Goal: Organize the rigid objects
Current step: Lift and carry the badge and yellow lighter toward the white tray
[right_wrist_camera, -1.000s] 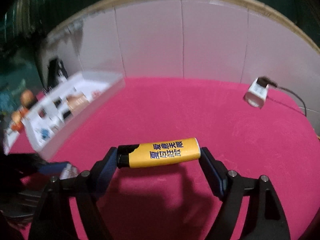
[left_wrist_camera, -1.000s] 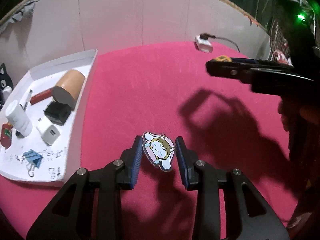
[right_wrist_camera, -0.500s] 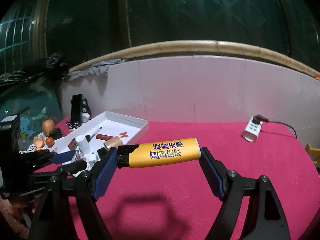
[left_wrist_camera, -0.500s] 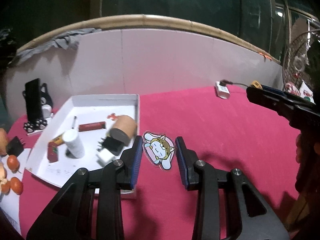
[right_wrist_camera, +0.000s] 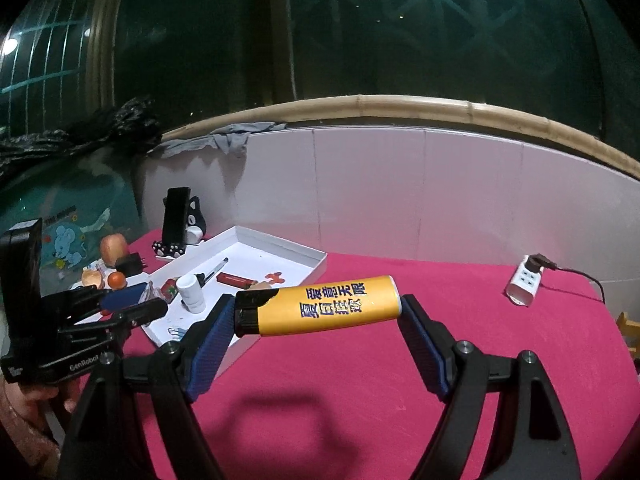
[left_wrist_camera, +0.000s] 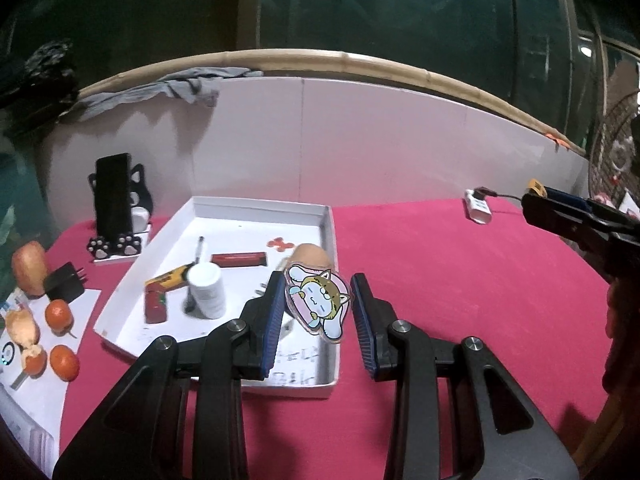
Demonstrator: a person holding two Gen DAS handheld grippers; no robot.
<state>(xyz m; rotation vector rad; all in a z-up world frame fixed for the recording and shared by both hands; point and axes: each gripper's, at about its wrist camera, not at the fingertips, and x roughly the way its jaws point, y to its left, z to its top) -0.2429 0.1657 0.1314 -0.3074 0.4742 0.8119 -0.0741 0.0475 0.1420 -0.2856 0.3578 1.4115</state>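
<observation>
Left gripper [left_wrist_camera: 316, 312]: fingers closed on a flat cartoon cat charm [left_wrist_camera: 318, 304], pinched at its two side edges, held tilted and clear of the worktop [left_wrist_camera: 460, 280]. The blue pads touch the charm on both sides.

Beyond and to the left of the left fingers sits the white tray [left_wrist_camera: 328, 232] on the red worktop. In the tray, ahead-left of the fingers: white bottle [left_wrist_camera: 206, 290] upright, black pen [left_wrist_camera: 196, 264] just behind it, dark red bar [left_wrist_camera: 239, 259] lying flat, yellow and red lighter [left_wrist_camera: 162, 292] at the left, tan cylinder [left_wrist_camera: 310, 256] directly behind the charm near the tray's right wall. The charm overlaps the tray's right wall in this view; whether it is over the tray or beside it cannot be told.

Right gripper [right_wrist_camera: 318, 312]: fingers closed on the ends of a yellow lighter [right_wrist_camera: 320, 306], held lengthwise across the gap, black cap at the left finger, printed characters facing the camera. It hangs above the worktop, with its shadow below it.

From the right wrist view the tray lies ahead-left of the fingers; the left gripper shows at far left, near the tray's near corner. A white power strip [right_wrist_camera: 524, 282] with a black plug lies well apart, ahead-right of the right fingers. Phone stand [left_wrist_camera: 114, 204] and small oranges [left_wrist_camera: 60, 314] lie left of the tray.
</observation>
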